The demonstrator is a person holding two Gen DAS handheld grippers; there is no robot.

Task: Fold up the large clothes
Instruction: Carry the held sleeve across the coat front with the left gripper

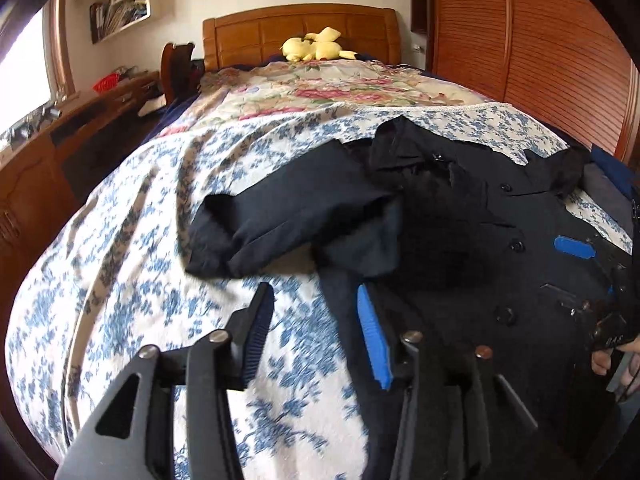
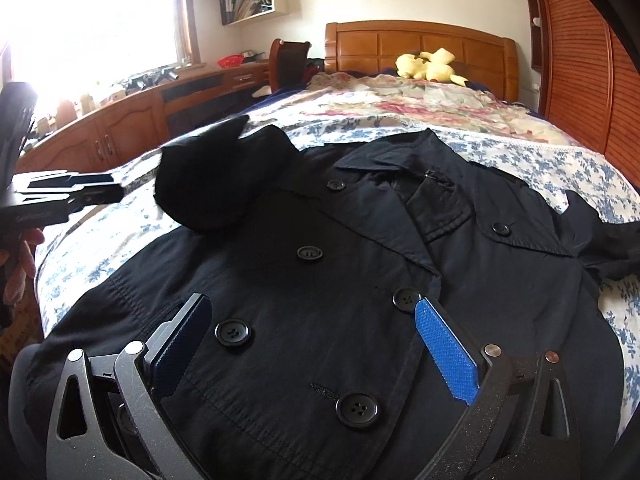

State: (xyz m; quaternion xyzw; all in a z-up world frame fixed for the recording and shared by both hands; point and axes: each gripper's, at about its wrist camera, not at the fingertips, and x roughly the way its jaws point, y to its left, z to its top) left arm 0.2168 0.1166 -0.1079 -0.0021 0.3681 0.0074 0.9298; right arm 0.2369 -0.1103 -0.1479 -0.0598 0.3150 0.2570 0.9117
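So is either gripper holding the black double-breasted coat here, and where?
Neither. The left gripper and right gripper are both open above the black double-breasted coat, gripping nothing.

The black double-breasted cloth coat (image 2: 304, 280) looks matt, finely woven, with glossy plastic buttons. The blue-flowered cotton bedspread (image 1: 132, 264) is soft and matt. The orange-brown wooden headboard (image 2: 420, 40) shines, varnished. Gripper pads (image 2: 446, 350) are ribbed blue plastic.

Wooden headboard (image 2: 420, 46), louvred wardrobe (image 1: 532, 40) (bright window (image 2: 92, 20)).
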